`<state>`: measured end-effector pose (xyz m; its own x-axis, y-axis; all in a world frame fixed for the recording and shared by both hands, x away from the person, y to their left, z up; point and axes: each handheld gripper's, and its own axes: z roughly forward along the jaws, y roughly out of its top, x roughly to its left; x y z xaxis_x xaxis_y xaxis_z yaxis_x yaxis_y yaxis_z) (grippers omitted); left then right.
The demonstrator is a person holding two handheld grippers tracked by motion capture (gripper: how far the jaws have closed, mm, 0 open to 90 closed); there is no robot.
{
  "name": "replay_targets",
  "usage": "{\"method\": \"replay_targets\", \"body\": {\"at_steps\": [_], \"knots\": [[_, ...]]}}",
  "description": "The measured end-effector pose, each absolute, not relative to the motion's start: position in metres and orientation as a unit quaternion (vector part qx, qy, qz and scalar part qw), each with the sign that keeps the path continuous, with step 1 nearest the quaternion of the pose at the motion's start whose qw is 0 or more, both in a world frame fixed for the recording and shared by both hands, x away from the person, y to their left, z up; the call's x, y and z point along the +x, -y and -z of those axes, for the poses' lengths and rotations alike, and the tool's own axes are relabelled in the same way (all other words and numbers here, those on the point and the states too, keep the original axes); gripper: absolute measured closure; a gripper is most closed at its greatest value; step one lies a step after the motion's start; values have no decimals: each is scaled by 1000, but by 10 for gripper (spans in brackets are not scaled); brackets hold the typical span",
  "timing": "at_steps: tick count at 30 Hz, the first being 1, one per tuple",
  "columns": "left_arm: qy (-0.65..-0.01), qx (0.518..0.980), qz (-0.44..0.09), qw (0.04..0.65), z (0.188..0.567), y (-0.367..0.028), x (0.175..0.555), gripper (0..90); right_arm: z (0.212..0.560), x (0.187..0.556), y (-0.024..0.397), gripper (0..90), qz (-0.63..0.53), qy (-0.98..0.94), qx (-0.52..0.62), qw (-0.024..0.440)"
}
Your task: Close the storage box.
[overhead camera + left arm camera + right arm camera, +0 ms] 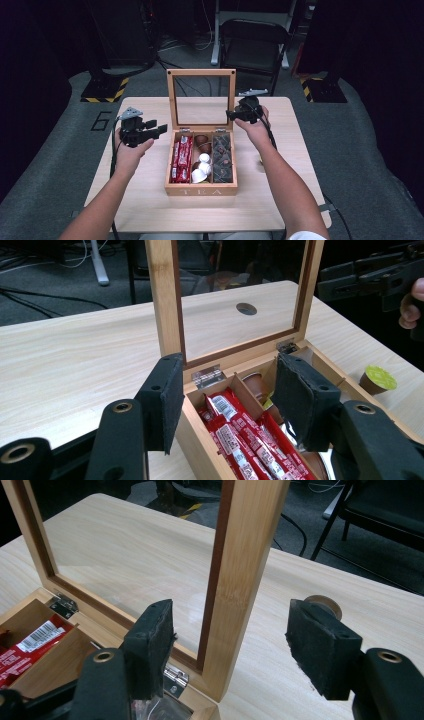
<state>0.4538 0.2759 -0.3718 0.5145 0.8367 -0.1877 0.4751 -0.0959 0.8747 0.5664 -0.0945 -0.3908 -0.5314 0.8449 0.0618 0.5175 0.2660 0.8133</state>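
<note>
A wooden tea box (201, 190) sits in the middle of the desk (140, 210) with its glass lid (201, 73) standing upright. The right claw (233, 115) is released, its jaws either side of the lid's right frame edge without pressing it. The left claw (159, 128) hovers left of the box, released, holding nothing. A green-topped capsule (378, 378) lies on the desk to the right of the box.
</note>
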Motion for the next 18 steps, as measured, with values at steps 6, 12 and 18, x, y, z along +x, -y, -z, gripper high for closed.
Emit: {"method": "replay_targets", "body": {"at_steps": [6,12,18], "knots": [[-460,716,-182,492,371,-279,453,456,396,572,94,352,-409,-773,444,194],[-462,713,-185,493,370,-282,451,455,400,576,93,352,-407,-775,441,197],[-462,714,-188,492,369,-283,450,456,402,580,91,347,-409,-777,438,192]]}}
